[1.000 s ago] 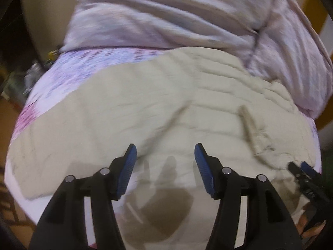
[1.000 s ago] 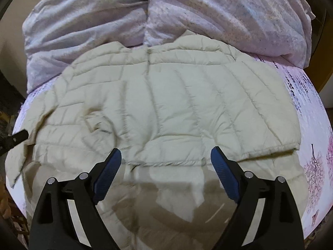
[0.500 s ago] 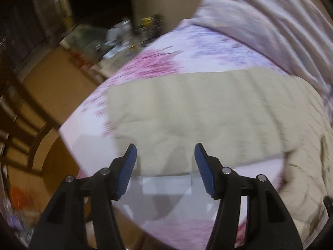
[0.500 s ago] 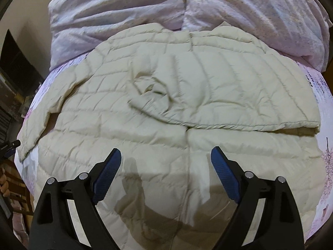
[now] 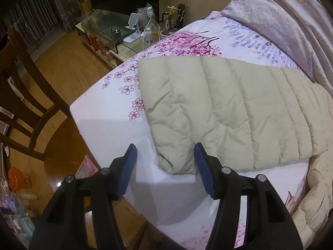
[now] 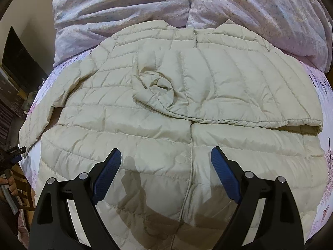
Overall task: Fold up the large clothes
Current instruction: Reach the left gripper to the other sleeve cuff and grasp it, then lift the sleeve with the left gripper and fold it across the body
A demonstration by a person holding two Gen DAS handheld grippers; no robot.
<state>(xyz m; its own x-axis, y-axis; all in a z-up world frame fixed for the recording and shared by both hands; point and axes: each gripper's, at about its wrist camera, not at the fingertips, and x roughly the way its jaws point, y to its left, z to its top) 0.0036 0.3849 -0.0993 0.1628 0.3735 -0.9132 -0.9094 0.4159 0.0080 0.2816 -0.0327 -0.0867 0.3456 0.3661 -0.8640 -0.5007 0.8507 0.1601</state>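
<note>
Left gripper (image 5: 165, 162) half spread, jaws just narrowing, astride the near cuff of the beige puffer-jacket sleeve (image 5: 229, 112) running far-right over the floral bedsheet (image 5: 116, 125); right gripper (image 6: 166, 164) wide, empty over the jacket's hem.

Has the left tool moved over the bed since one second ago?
Yes. The left tool has swung from over the jacket's body to its outstretched sleeve end, near the edge of the bed.
</note>
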